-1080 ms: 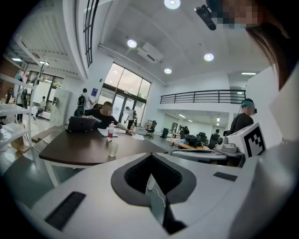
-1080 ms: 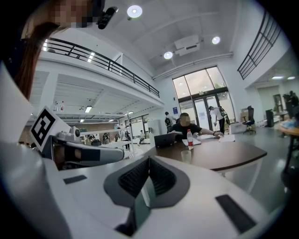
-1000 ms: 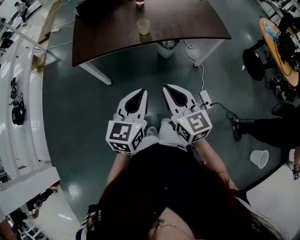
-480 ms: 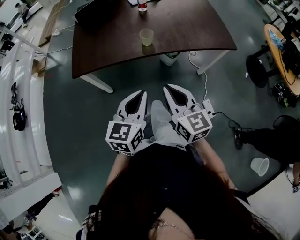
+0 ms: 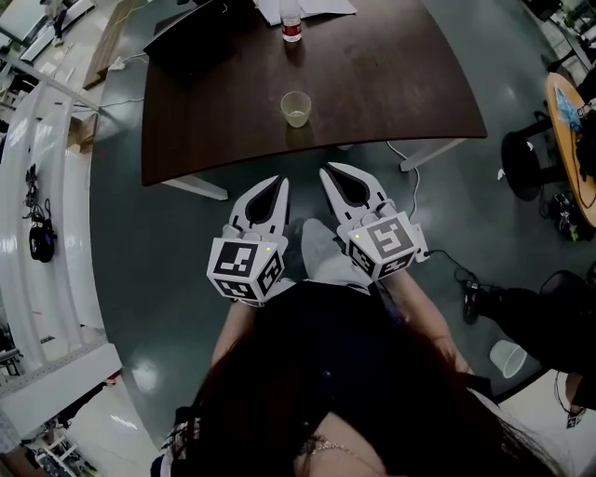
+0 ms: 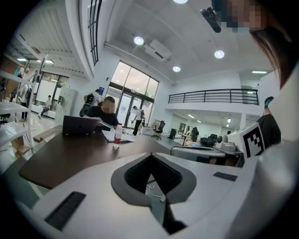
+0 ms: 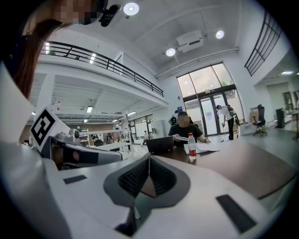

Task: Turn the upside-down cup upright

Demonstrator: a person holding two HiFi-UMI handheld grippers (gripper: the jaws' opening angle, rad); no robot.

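Left gripper [image 5: 277, 183] and right gripper [image 5: 330, 171]: jaws pressed together on both, nothing between them, held side by side just short of the table [image 5: 400, 84]. Cup [image 5: 296, 108] stands on the table near its front edge, apart from both grippers. Bottle [image 5: 291, 28] and laptop [image 5: 196, 37] are at the far side.

The dark table [image 5: 391, 84] has slid down the head view. Its near edge was first well above the left gripper [image 5: 277, 182] and right gripper [image 5: 329, 170], with a broad strip of floor between, and now lies just above their tips. The cup [image 5: 296, 108] on it has dropped from the top edge towards upper centre. At the top, a bottle [image 5: 291, 26], a laptop [image 5: 191, 33] and papers [image 5: 317, 7] have come into fuller view. The pale floor cup [image 5: 507, 357] has sunk lower at the right.
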